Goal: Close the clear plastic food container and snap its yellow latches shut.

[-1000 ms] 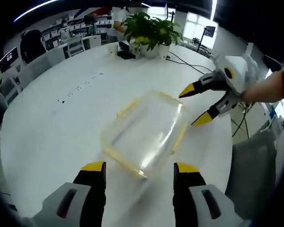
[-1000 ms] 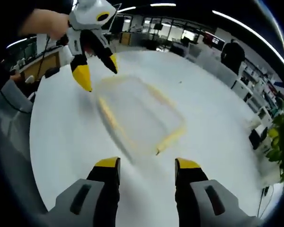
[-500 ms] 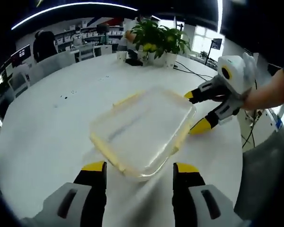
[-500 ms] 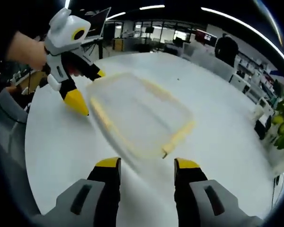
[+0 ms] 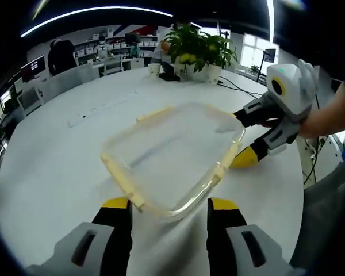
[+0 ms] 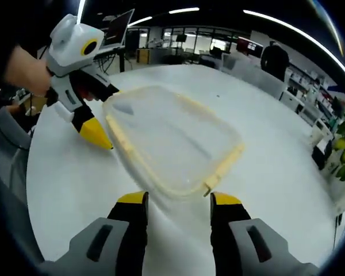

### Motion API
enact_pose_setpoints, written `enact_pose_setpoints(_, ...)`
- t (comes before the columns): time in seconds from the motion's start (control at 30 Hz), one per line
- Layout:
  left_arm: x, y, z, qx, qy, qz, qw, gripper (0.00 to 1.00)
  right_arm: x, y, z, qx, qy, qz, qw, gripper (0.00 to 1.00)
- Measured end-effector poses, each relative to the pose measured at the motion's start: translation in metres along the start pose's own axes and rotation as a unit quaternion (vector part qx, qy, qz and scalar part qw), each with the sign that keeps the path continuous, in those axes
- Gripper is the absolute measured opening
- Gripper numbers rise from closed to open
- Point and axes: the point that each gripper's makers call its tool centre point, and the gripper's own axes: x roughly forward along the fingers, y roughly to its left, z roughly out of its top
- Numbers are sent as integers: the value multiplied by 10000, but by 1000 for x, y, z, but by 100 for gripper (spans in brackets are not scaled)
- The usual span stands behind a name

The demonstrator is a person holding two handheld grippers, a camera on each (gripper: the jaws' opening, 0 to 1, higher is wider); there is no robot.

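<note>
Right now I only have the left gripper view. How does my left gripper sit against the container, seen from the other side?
Observer: In the right gripper view, your left gripper is open at the far corner of the container, with one yellow tip down beside the rim.
Operator: And the right gripper's own jaws?
Observer: The right gripper is open, and a yellow latch ends just ahead of its tips.
Operator: Anything beyond my left gripper?
Observer: A screen stands past it, off the white table.
</note>
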Motion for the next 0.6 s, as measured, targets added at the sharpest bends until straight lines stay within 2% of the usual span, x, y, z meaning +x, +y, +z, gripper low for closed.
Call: enact_pose_setpoints(0.6,2,5,0,108,13,133,9999,42,6,2,1,-183,56,-19,9998,36)
